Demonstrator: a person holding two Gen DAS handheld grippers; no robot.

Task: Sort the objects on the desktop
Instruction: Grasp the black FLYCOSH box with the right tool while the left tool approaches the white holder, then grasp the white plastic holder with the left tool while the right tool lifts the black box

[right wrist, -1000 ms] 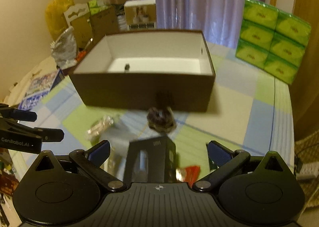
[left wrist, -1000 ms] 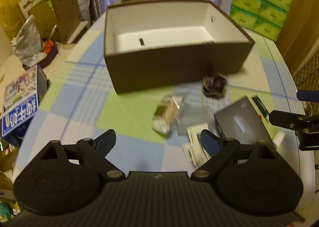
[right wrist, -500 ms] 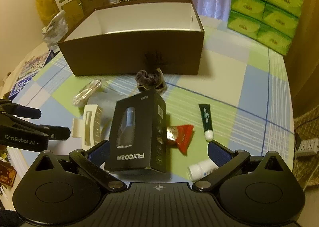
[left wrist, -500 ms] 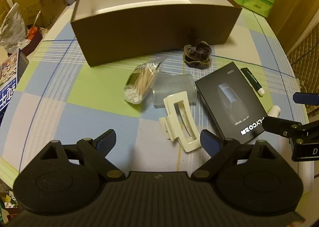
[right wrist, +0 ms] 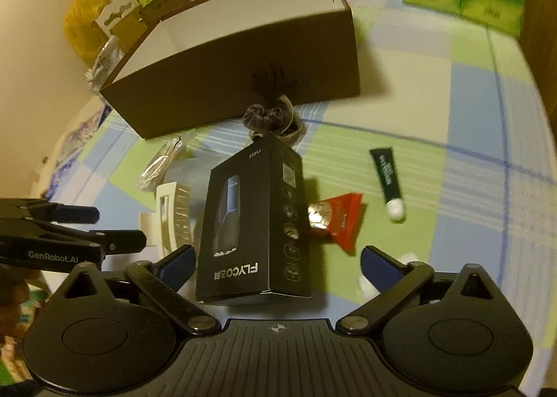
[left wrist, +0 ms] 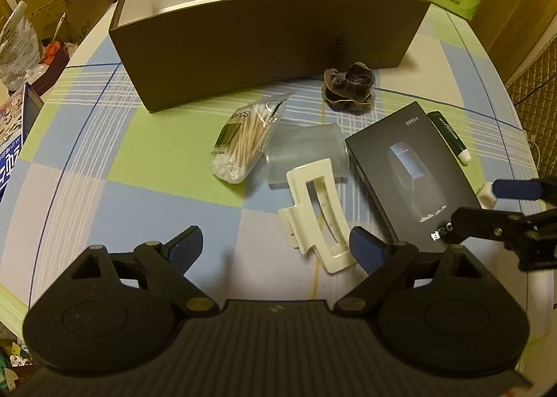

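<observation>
step: pick first item | right tool (right wrist: 275, 266) spread apart, black box (right wrist: 252, 223) at centre frame between my fingers | left tool (left wrist: 275, 247) apart, empty, hair clip (left wrist: 318, 212) ahead | brown bin (left wrist: 264, 45) at top | advice: I'd clamp the box's long sides squarely.

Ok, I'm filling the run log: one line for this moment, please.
left claw: open, over hair clip | right claw: open, around black box | brown box: nothing seen inside
</observation>
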